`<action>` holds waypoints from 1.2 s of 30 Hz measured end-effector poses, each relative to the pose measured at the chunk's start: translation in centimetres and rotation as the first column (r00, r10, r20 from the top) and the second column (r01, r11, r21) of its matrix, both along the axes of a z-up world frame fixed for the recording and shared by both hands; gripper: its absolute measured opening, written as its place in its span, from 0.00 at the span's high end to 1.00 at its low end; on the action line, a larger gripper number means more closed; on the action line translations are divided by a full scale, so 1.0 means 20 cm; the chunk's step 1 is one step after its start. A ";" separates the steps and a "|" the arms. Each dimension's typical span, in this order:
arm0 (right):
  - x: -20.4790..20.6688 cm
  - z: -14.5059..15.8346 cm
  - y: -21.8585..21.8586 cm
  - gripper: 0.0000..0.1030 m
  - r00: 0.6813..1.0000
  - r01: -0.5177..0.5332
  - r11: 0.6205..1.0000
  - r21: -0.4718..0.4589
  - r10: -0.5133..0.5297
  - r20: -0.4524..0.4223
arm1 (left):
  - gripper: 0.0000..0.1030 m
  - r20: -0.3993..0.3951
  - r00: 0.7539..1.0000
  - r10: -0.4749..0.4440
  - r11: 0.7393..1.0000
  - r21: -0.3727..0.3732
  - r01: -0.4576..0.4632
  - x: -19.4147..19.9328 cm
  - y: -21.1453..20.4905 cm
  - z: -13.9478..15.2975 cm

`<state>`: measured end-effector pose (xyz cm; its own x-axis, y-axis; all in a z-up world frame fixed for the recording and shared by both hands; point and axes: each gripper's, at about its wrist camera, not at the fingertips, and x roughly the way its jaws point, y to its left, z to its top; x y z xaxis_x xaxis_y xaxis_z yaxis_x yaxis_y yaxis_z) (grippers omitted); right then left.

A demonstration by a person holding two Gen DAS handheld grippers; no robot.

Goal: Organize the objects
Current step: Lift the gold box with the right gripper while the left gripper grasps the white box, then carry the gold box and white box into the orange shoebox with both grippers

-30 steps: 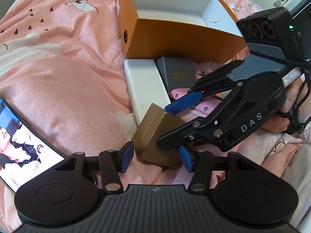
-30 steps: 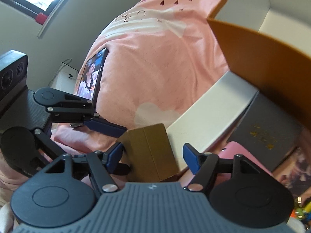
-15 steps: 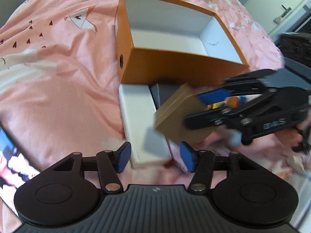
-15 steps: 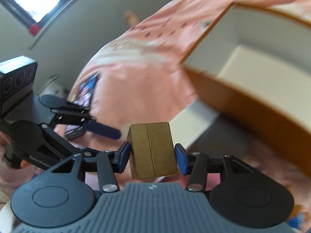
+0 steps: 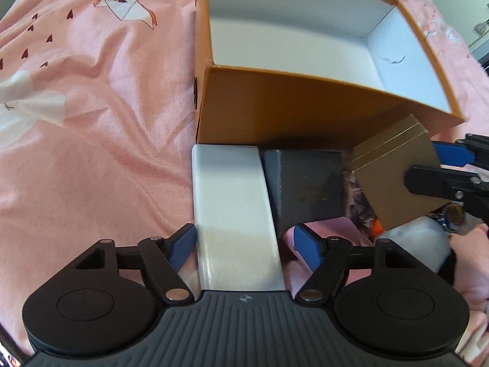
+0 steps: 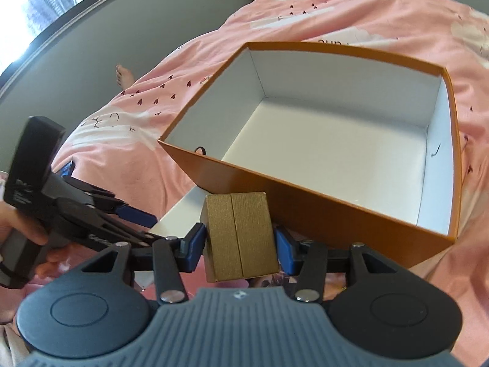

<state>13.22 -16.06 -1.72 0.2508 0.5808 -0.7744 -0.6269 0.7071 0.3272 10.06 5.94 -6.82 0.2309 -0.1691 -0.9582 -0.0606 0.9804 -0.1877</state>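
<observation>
Gold box (image 6: 240,236) clamped in right hand-held gripper (image 6: 241,243), airborne.

Gold box (image 6: 240,236) aloft beside orange box (image 6: 321,211)

Bright daylight comes from the window (image 6: 45,3) at upper left of the right wrist view, the orange box (image 5: 305,113) casts a dark shadow at its near wall, and both fisheye views bend and slightly blur toward their edges.
</observation>
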 end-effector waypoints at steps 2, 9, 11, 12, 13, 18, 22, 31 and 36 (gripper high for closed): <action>0.01 -0.03 0.00 0.50 1.000 0.014 1.000 0.001 -0.014 -0.006 | 0.18 -0.015 1.000 -0.010 0.999 0.034 0.010 0.02 -0.02 -0.03; 0.05 -0.12 0.00 0.50 0.998 0.030 1.000 -0.003 -0.030 -0.050 | 0.25 -0.020 0.999 -0.048 0.993 0.104 0.050 0.05 -0.06 -0.08; 0.05 -0.14 0.00 0.50 0.998 0.034 0.999 -0.002 -0.034 -0.062 | 0.28 0.002 0.998 -0.060 0.992 0.116 0.060 0.03 -0.08 -0.08; 0.05 -0.15 0.00 0.50 0.997 0.037 0.999 -0.002 -0.037 -0.066 | 0.28 0.016 0.998 -0.061 0.991 0.119 0.059 0.01 -0.08 -0.08; 0.05 -0.15 0.00 0.50 0.997 0.039 0.999 -0.002 -0.039 -0.071 | 0.28 0.029 0.998 -0.059 0.992 0.115 0.055 0.00 -0.07 -0.08; 0.05 -0.16 0.00 0.50 0.996 0.042 0.999 0.001 -0.042 -0.075 | 0.30 0.094 0.995 -0.033 0.994 0.108 0.023 -0.08 -0.06 -0.04; 0.03 -0.13 0.00 0.50 0.997 0.046 0.999 0.009 -0.045 -0.058 | 0.30 0.163 0.987 -0.013 0.994 0.110 -0.005 -0.15 -0.08 0.04; -0.03 -0.01 -0.01 0.50 0.998 0.064 0.998 0.023 -0.064 -0.006 | 0.31 0.316 0.948 -0.043 0.993 0.115 0.007 -0.29 -0.19 0.22; -0.06 0.08 -0.02 0.50 0.997 0.078 0.997 0.030 -0.078 0.028 | 0.31 0.389 0.921 -0.035 0.999 0.048 0.017 -0.33 -0.20 0.33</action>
